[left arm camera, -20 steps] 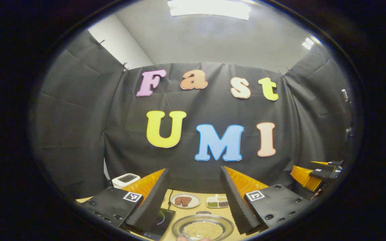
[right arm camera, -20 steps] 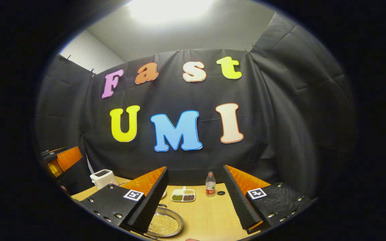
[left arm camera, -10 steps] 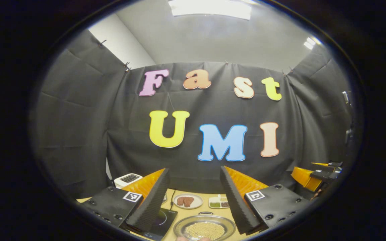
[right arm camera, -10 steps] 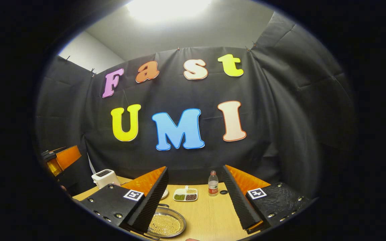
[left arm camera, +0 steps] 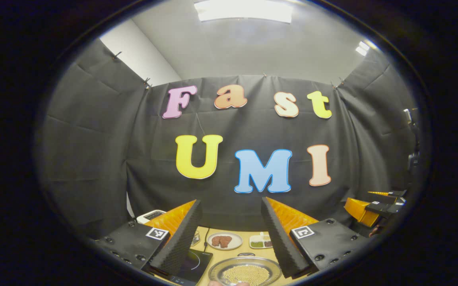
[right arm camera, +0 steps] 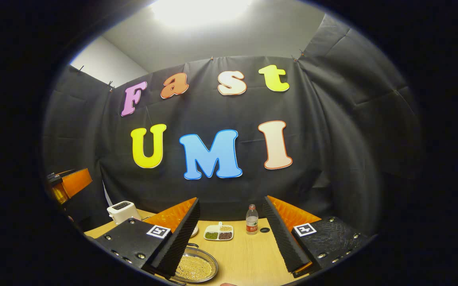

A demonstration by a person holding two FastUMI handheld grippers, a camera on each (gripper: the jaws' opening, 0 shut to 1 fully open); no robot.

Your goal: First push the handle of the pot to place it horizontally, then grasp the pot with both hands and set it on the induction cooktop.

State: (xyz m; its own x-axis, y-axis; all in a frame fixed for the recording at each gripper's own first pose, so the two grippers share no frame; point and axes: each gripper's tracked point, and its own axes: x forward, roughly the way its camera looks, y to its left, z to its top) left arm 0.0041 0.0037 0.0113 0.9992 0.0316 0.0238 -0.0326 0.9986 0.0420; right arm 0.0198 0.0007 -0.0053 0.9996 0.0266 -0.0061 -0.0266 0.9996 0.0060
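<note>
A shallow steel pot (left arm camera: pixel 245 272) filled with pale yellow grains sits on the wooden table, low between my left gripper's fingers; one small handle (left arm camera: pixel 246 254) shows on its far rim. The black induction cooktop (left arm camera: pixel 191 263) lies just left of it. My left gripper (left arm camera: pixel 229 230) is held well above the table, open and empty. In the right gripper view the pot (right arm camera: pixel 195 268) is at the lower left, partly behind the left finger. My right gripper (right arm camera: pixel 231 228) is open too, with nothing between its fingers. The right gripper (left arm camera: pixel 376 208) also appears at the left gripper view's right edge.
On the far side of the table stand a plate of brown food (left arm camera: pixel 225 240), a divided dish of beans (right arm camera: pixel 218 233), a water bottle (right arm camera: pixel 251 219) and a white toaster (right arm camera: pixel 122 210). The wooden table (right arm camera: pixel 249 258) is bare right of the pot.
Both views have shifted only slightly. The left gripper tipped a little, so the cooktop and pot sit a touch lower in its view; both grippers stay open.
</note>
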